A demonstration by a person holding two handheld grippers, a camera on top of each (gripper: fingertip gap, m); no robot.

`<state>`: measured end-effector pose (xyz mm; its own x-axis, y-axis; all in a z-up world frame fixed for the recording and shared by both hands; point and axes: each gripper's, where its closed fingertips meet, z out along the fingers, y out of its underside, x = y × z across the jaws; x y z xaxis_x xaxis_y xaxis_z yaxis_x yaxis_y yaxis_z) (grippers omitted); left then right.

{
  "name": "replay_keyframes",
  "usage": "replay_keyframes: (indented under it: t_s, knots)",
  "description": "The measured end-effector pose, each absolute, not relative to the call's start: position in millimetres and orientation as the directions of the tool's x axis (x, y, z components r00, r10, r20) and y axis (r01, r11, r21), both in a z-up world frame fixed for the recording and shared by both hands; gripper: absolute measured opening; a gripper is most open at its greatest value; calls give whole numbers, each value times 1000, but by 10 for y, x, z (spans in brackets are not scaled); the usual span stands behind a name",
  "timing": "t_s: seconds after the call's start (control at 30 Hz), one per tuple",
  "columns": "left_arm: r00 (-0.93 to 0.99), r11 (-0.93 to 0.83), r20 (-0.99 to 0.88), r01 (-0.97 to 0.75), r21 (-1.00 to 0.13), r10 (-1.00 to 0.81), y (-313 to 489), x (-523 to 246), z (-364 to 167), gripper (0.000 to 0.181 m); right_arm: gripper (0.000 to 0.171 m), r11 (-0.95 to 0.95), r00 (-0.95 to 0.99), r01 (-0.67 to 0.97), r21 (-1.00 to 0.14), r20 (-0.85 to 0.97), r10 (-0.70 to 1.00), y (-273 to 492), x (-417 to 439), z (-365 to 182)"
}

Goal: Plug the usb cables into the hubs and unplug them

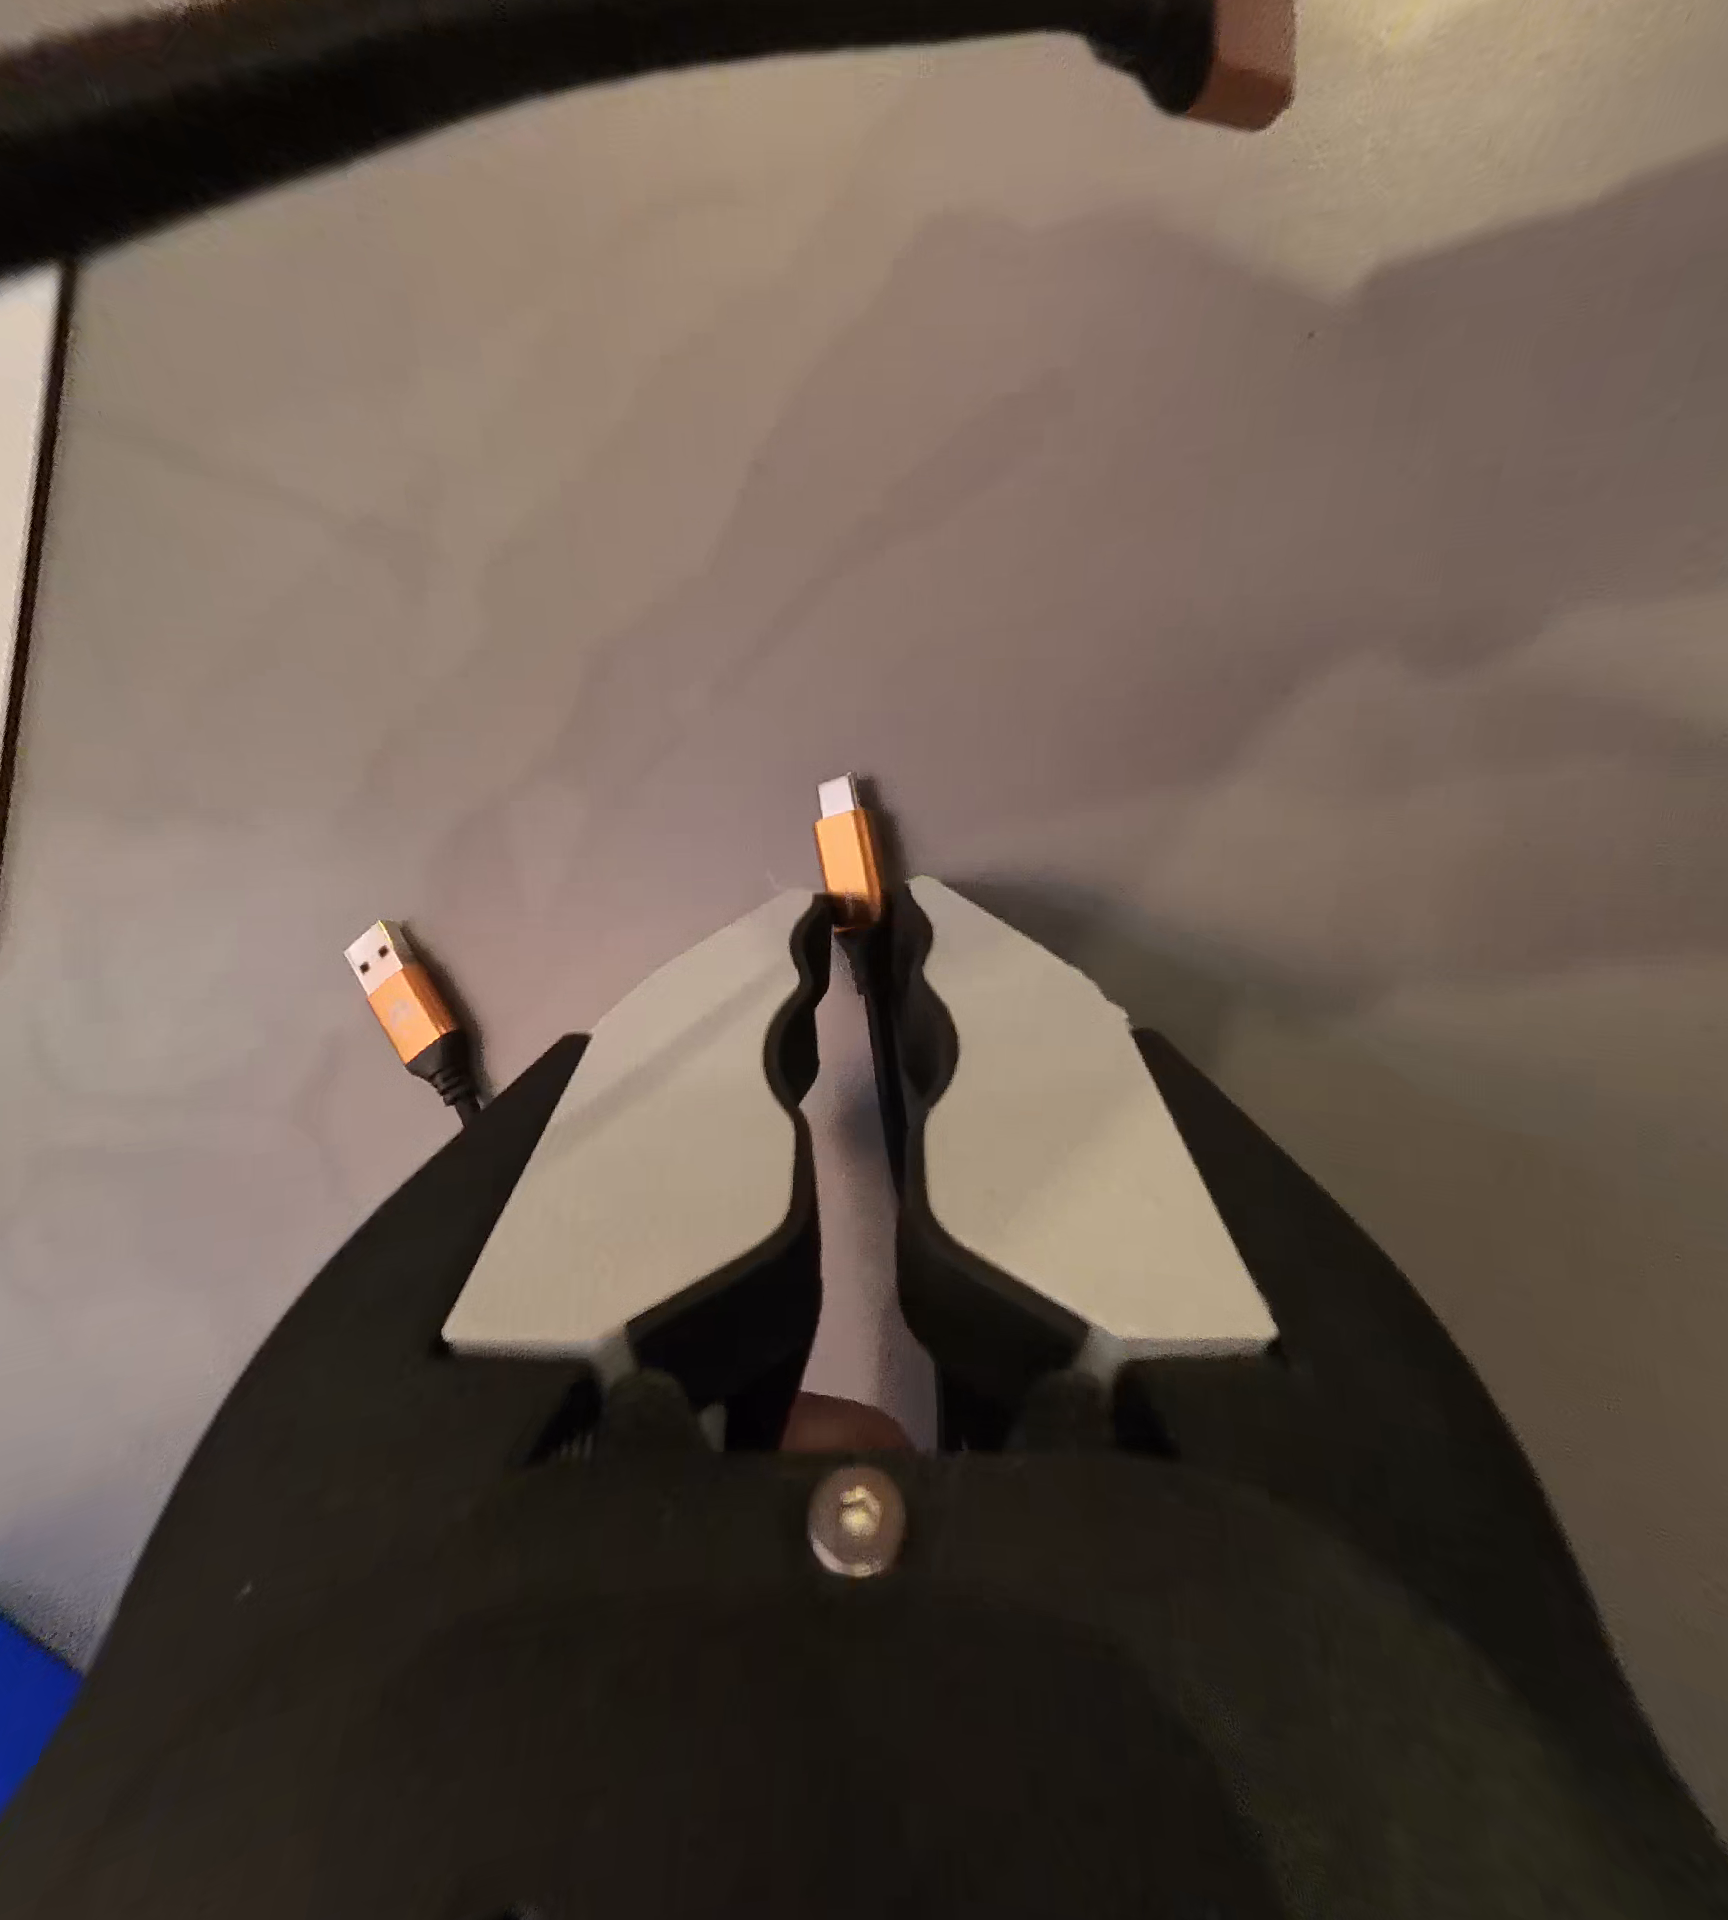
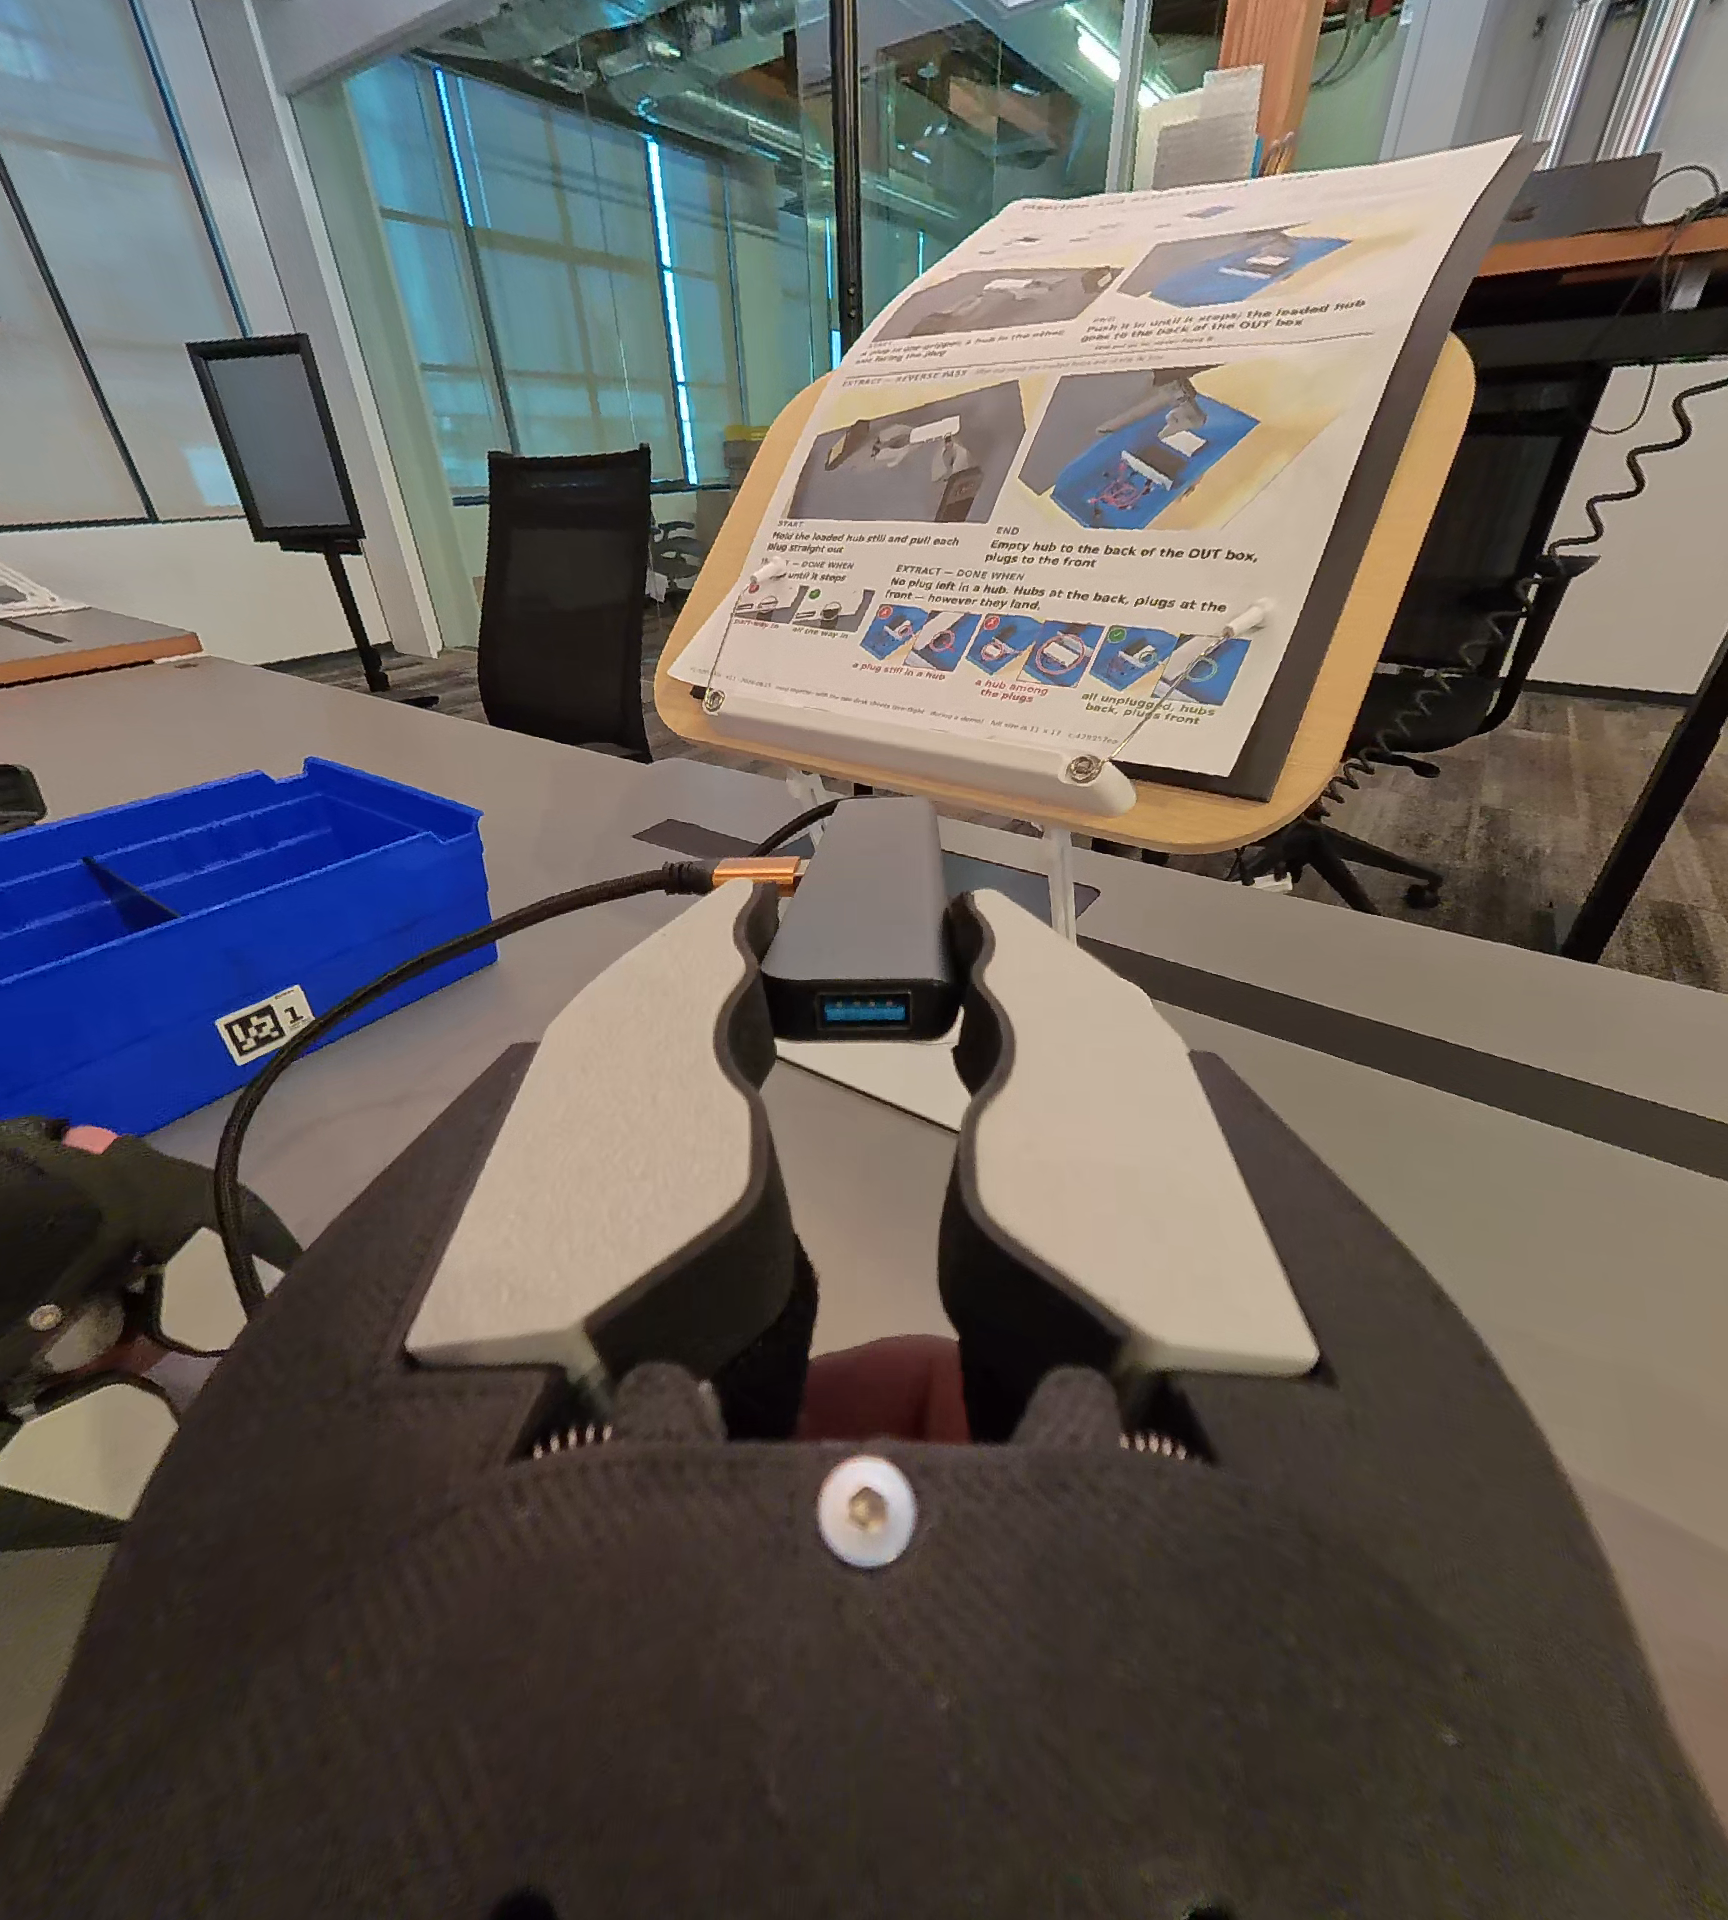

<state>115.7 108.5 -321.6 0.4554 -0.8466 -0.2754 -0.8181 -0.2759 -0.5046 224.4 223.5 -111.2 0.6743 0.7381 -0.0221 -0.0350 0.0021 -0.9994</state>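
Note:
In the left wrist view my left gripper [image 1: 855,904] points down at the grey table and is shut on an orange USB-C plug [image 1: 844,847], whose metal tip sticks out past the fingertips. An orange USB-A plug [image 1: 403,1003] with a black cable lies on the table to its left. In the right wrist view my right gripper [image 2: 860,909] is shut on a dark grey hub [image 2: 875,842], held above the table with a blue port facing the camera. An orange plug [image 2: 758,873] sits in the hub's left side. Its black braided cable [image 2: 403,987] loops down to the left.
A blue divided bin [image 2: 60,966] stands on the table at left. A wooden stand with an instruction sheet [image 2: 1078,499] rises behind the hub. The left gripper held by a gloved hand [image 2: 8,1195] shows at lower left. A blurred black cable [image 1: 424,94] crosses the top of the left wrist view. Across from one pair of fingers to the other is roughly 25 cm.

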Motion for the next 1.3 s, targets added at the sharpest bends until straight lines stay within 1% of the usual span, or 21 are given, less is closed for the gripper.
replay_keyframes:
  t_s: [0.1,0.2,0.23,0.3,0.47,0.53,0.73,0.83,0.93,1.03,1.17,1.27,1.3]
  knots:
    - [489,-302,-257,-794,-528,-834,1104,1141,-3212,11,31,1,675,-36,-999,-23,738,2240,2253,-1115]
    - [495,-304,-285,-800,-517,-821,1142,1045,-3196,9,31,1,674,-37,-999,-24,739,2243,2259,-1117]
    - [512,-306,-281,-783,-542,-812,1154,1041,-3141,6,31,1,674,-36,-999,-23,738,2247,2261,-1120]
    - [528,-312,-284,-772,-554,-801,1158,988,-3035,6,31,2,676,-33,-999,-21,736,2254,2267,-1124]
    - [539,-247,-379,-764,-596,-752,1151,869,-2658,5,32,7,677,-20,-1000,-8,736,2261,2256,-1145]
    - [527,-210,-432,-777,-593,-732,1117,824,-2493,5,32,8,675,-15,-1000,-4,738,2255,2245,-1149]
    - [517,-76,-613,-798,-598,-597,1025,769,-1655,4,31,13,672,2,-1000,11,741,2233,2203,-1162]
    - [471,-6,-701,-832,-554,-536,1004,918,-1308,4,31,6,659,8,-1000,10,752,2201,2135,-1182]
    - [394,68,-791,-876,-477,-467,1071,1171,-1085,4,31,15,638,13,-1000,20,770,2119,2036,-1162]
    - [365,80,-815,-893,-444,-450,1231,1369,-1055,4,31,29,622,14,-999,32,782,2033,1957,-1115]
    - [350,53,-853,-915,-399,-388,1506,1413,-1089,4,31,50,620,21,-999,52,783,1970,1910,-1071]
    - [301,24,-893,-945,-327,-334,1638,1385,-1143,3,32,43,623,21,-999,47,781,1977,1901,-1089]
    - [277,28,-903,-953,-303,-327,1657,1396,-1163,0,32,44,625,24,-999,50,779,1978,1897,-1090]
